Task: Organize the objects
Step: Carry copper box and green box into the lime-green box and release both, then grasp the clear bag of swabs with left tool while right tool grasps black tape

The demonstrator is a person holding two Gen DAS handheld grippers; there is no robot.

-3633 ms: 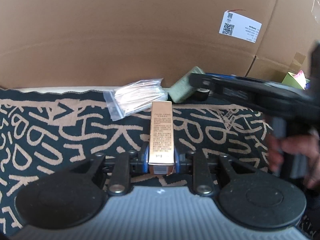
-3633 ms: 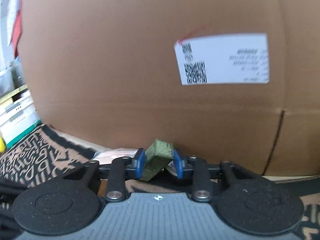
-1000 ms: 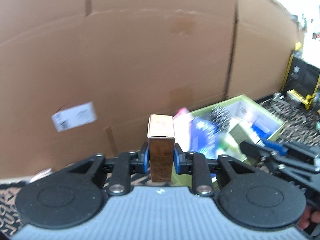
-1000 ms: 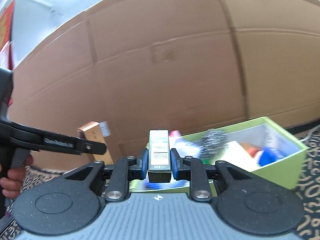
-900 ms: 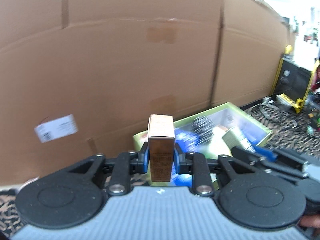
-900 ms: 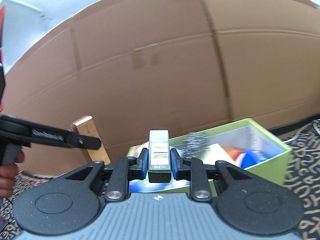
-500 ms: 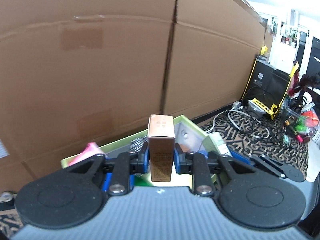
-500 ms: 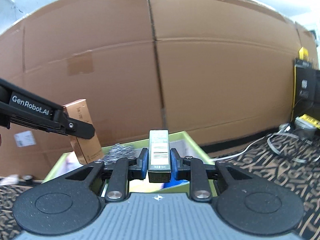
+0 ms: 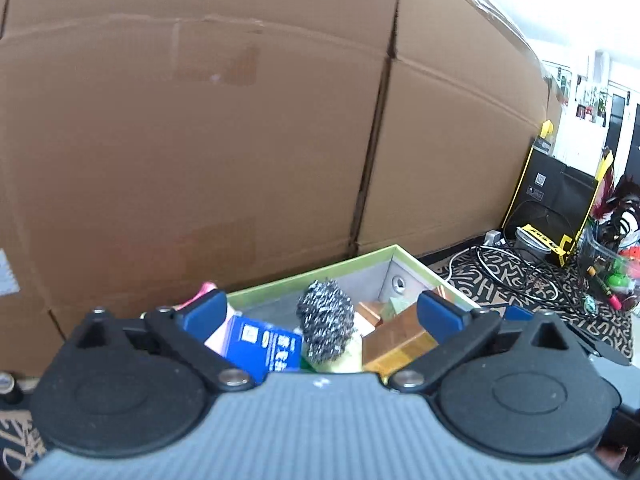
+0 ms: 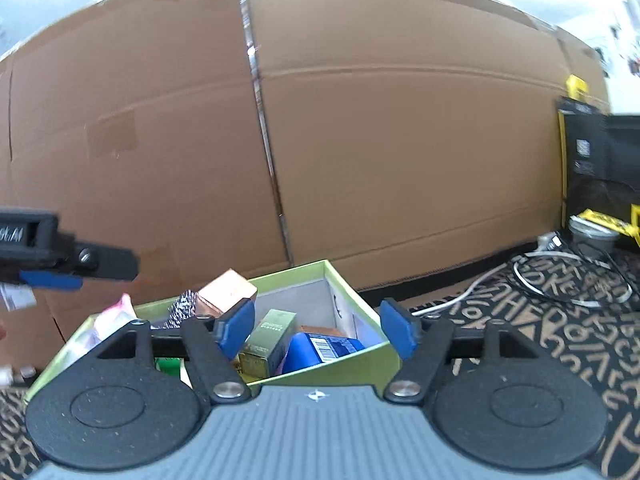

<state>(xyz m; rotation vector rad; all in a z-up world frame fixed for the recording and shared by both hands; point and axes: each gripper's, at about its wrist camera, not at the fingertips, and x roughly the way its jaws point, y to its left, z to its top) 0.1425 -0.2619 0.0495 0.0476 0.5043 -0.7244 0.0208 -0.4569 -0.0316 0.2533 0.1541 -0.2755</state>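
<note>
Cardboard walls fill my background. My left gripper [image 9: 320, 314] and right gripper [image 10: 316, 326] are both opening, nothing pinched between either pair. Directly ahead and below both sits the lime-green open cardboard box [image 10: 344, 364]; the copper-coloured carton [image 9: 400, 340] seems tilted inside, nearer my left.

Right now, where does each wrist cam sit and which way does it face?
Left wrist: on the left tool, jaws opening, empty, facing down into the green open-top box of small packages.
Right wrist: on the right tool, jaws opening, empty, over the same box; left tool at left.
Shared: box, brown cardboard wall.
</note>
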